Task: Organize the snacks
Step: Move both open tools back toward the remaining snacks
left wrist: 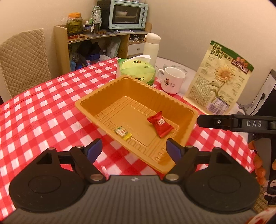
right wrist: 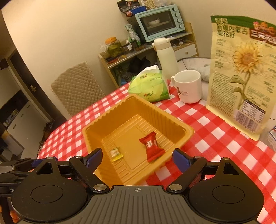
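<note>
An orange plastic tray (left wrist: 96,101) (right wrist: 181,127) sits on the red-and-white checked tablecloth. Inside it lie a red wrapped snack (left wrist: 160,124) (right wrist: 151,146) and a small green-and-yellow wrapped candy (left wrist: 123,133) (right wrist: 116,153). My left gripper (left wrist: 133,149) is open above the tray's near edge, nothing between its blue pads. My right gripper (right wrist: 137,157) is also open over the tray's near side, holding nothing. In the left wrist view, one finger (left wrist: 229,122) of the right gripper reaches in from the right edge.
A large sunflower-seed bag (left wrist: 219,77) (right wrist: 241,72) stands at the right. A white mug (left wrist: 172,80) (right wrist: 188,86), a green tissue pack (left wrist: 136,69) (right wrist: 150,86) and a white flask (left wrist: 151,46) (right wrist: 166,55) stand behind the tray. A quilted chair (left wrist: 22,62) and a shelf with an oven (left wrist: 127,13) lie beyond.
</note>
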Motion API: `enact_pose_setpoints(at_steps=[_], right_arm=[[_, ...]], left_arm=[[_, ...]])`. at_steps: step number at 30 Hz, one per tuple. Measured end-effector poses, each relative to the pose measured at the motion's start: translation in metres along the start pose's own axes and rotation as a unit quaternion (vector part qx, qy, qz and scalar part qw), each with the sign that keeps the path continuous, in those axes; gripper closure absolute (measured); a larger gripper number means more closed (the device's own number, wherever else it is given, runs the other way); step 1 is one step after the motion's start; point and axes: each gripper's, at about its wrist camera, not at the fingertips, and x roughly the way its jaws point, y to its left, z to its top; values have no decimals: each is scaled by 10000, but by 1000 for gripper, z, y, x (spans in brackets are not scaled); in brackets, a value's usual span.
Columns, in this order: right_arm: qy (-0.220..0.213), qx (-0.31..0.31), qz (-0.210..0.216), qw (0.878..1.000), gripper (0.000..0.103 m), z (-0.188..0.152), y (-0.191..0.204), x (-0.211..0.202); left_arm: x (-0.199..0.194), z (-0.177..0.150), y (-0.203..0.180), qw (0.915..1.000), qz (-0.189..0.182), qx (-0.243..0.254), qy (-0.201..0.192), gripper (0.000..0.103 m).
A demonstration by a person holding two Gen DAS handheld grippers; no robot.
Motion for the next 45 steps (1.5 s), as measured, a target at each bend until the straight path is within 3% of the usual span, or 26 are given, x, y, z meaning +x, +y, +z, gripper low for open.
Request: enact_pose_setpoints(at_steps=[10, 19, 32, 45], right_arm=[[-134, -68, 278, 9995, 15, -28, -1, -61], [335, -526, 550, 9965, 15, -68, 6, -94], [1394, -1031, 605, 9830, 15, -137, 15, -88], [2090, -1675, 705, 9609, 15, -171, 43, -57]], left_arm=[[-60, -45, -13, 9988, 212, -429, -32, 24], [-102, -102, -31, 9970, 432, -641, 92, 23], [-125, -177, -29, 9881, 807, -1163, 597, 23], [-130, -211, -12, 9786, 1172, -1437, 890, 23]])
